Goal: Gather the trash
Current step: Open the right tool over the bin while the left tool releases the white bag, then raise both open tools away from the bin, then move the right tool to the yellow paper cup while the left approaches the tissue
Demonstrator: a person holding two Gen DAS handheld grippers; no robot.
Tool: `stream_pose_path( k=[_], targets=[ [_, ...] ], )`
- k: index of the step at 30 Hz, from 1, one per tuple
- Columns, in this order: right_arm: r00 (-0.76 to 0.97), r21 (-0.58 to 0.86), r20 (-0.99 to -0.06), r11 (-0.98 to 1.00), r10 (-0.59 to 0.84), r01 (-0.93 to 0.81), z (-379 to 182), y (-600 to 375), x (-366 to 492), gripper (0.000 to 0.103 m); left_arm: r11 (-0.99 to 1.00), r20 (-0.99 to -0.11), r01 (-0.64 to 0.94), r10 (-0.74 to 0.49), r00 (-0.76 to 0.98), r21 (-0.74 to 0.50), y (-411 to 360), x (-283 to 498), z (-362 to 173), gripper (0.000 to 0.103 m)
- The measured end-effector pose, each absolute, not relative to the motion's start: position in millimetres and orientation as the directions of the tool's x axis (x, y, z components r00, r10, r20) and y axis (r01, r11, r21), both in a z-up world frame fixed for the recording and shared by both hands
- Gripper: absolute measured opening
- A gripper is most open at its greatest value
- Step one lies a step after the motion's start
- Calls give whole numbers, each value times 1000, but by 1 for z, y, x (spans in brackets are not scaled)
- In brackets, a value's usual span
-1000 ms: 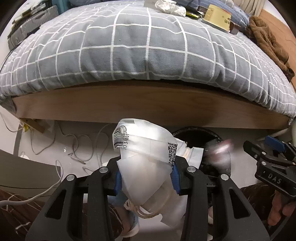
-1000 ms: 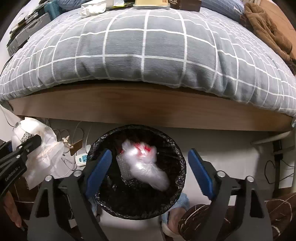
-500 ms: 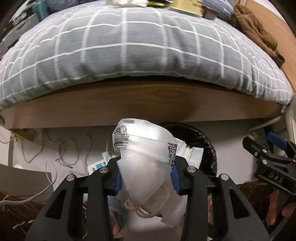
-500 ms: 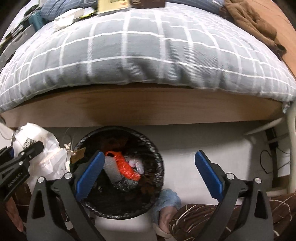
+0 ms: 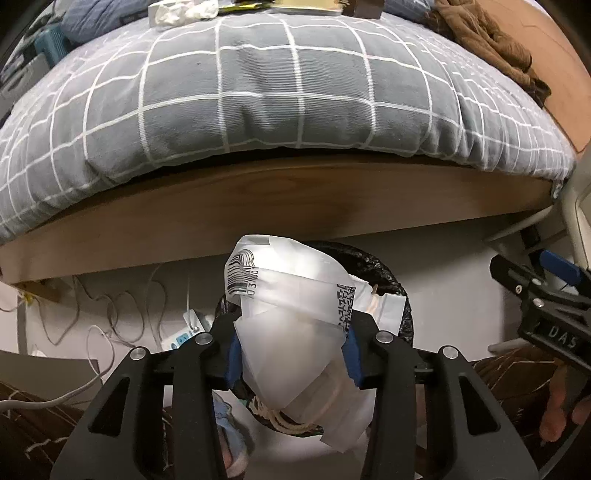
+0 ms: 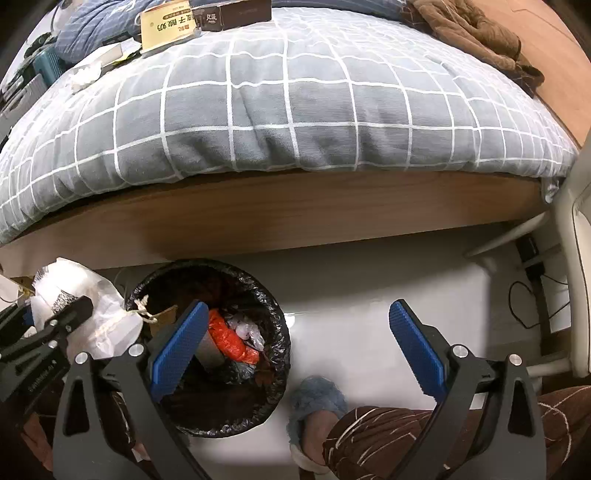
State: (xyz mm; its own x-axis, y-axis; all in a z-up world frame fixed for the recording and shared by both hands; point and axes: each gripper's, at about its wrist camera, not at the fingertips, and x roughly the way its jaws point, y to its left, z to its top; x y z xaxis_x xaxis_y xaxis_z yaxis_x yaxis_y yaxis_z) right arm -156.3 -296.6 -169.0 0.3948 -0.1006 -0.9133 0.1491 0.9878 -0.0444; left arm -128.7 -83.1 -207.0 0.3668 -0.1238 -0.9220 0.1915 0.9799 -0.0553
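Note:
My left gripper (image 5: 291, 350) holds a white paper bag (image 5: 291, 295) with a barcode and string handles over the black-lined bin (image 5: 384, 273). Its blue pads still press the bag's sides while the jaws are opening. In the right wrist view the same bag (image 6: 92, 295) hangs at the bin's left rim (image 6: 258, 288). Inside the bin lie an orange wrapper (image 6: 229, 338) and clear plastic. My right gripper (image 6: 298, 332) stands open with nothing between its fingers, over the floor just right of the bin.
A bed with a grey checked duvet (image 6: 295, 122) and a wooden frame (image 6: 295, 214) runs behind the bin. Cables and a power strip (image 5: 184, 332) lie on the floor to the left. A foot in a blue slipper (image 6: 314, 402) is beside the bin. Boxes (image 6: 166, 22) rest on the bed.
Both grippers have moved right along the bed. The clear plastic that was falling now lies in the bin. The right jaws have widened. The left gripper's bag now hangs over the bin.

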Motion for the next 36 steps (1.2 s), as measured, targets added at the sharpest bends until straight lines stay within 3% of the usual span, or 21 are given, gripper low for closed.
stream_pose_path(
  k=[6,14,20,36],
  targets=[
    [412,-47,-906,991,-96,126,-163,-287,-155,94,983,-921,178,-108,374,-43,-86,-131,-204,55],
    [488,-45,-869,996,-78,79,-140,-264,-150,94,991,-890,136,-67,452,-6,-68,-129,-179,84],
    [572,-42,-818,998,-67,56,-107,-251,-144,94,995,-854,99,-55,518,-4,-51,-130,-148,95],
    [719,-84,-692,997,-58,0,-47,-235,-124,94,998,-771,55,-51,635,-20,-21,-108,-88,97]
  ],
)
